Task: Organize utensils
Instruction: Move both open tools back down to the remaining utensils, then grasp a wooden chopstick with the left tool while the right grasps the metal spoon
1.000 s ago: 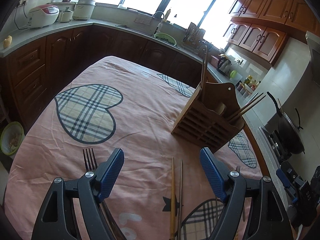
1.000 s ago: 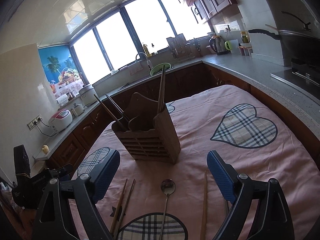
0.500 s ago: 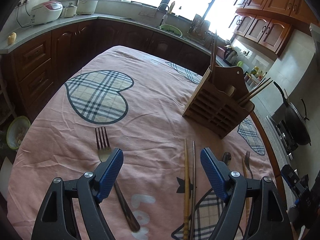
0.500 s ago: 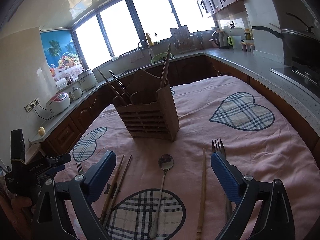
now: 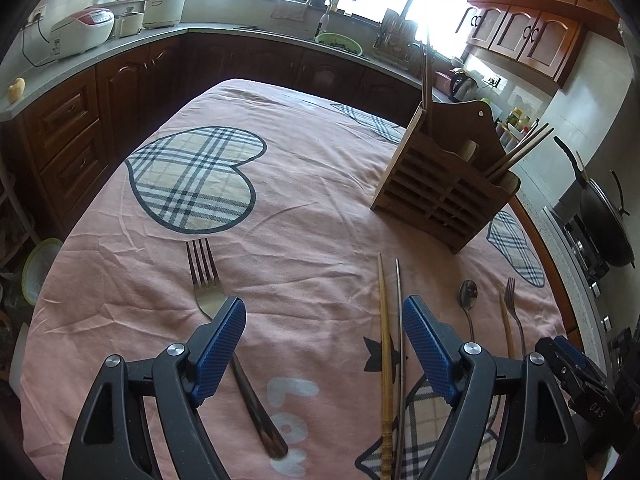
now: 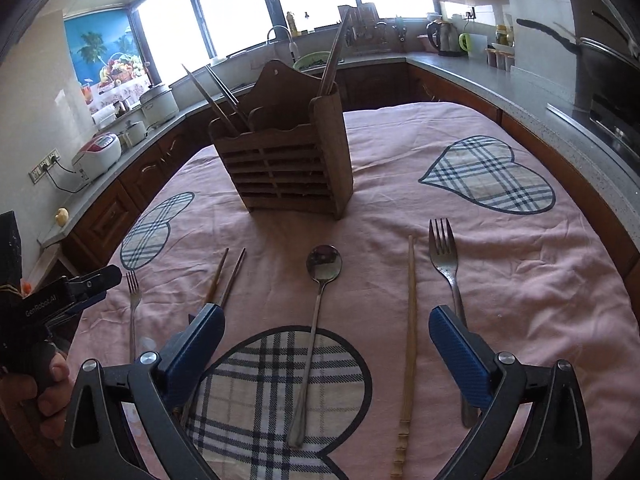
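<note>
A wooden utensil holder (image 5: 444, 184) (image 6: 288, 160) stands on the pink tablecloth with several chopsticks in it. In the left wrist view my left gripper (image 5: 324, 320) is open above the cloth, a fork (image 5: 208, 284) by its left finger and a chopstick pair (image 5: 390, 340) by its right finger. In the right wrist view my right gripper (image 6: 326, 328) is open and empty, with a spoon (image 6: 320, 300) and a single chopstick (image 6: 409, 320) between its fingers. Another fork (image 6: 446, 264) lies by its right finger.
The table (image 5: 320, 160) sits in a kitchen with counters all round. A wok (image 5: 604, 220) stands on the stove at the right. Rice cookers (image 5: 84, 30) stand on the left counter. The left gripper (image 6: 60, 300) shows at the left of the right wrist view.
Both grippers have pulled back and tilted down, so the forks, spoon and chopsticks on the cloth have come into fuller view. Both stay open and empty.
</note>
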`<action>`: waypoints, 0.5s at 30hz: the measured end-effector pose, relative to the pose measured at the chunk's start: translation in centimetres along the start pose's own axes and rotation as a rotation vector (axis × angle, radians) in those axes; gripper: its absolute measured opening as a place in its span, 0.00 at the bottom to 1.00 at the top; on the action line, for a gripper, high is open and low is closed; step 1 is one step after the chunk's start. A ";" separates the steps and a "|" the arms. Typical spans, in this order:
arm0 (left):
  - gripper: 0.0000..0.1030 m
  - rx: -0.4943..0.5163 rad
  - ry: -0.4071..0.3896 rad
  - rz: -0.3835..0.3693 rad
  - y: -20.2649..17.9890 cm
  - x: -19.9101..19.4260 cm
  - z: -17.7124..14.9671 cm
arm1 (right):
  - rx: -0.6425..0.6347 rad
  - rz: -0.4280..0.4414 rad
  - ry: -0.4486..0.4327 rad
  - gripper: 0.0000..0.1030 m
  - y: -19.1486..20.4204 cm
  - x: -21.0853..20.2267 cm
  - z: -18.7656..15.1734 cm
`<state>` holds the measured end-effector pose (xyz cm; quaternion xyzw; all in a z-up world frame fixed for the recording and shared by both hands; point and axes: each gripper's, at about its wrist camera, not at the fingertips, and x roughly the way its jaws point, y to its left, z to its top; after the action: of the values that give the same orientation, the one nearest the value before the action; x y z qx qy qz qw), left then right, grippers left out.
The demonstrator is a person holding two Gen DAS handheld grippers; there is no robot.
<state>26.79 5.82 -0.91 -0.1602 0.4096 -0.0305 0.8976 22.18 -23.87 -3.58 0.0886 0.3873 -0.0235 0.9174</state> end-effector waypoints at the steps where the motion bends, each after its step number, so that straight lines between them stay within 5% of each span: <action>1: 0.78 0.005 0.005 0.002 -0.1 0.2 0.0 | -0.001 -0.012 -0.008 1.00 0.0 0.2 0.0; 15: 0.78 0.106 0.106 0.074 -1.5 5.0 1.1 | -0.099 -0.013 0.079 0.97 1.2 4.7 0.4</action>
<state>31.06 3.77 -3.41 -0.0954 0.4600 -0.0271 0.8824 25.86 -22.61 -6.50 0.0416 0.4245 -0.0066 0.9045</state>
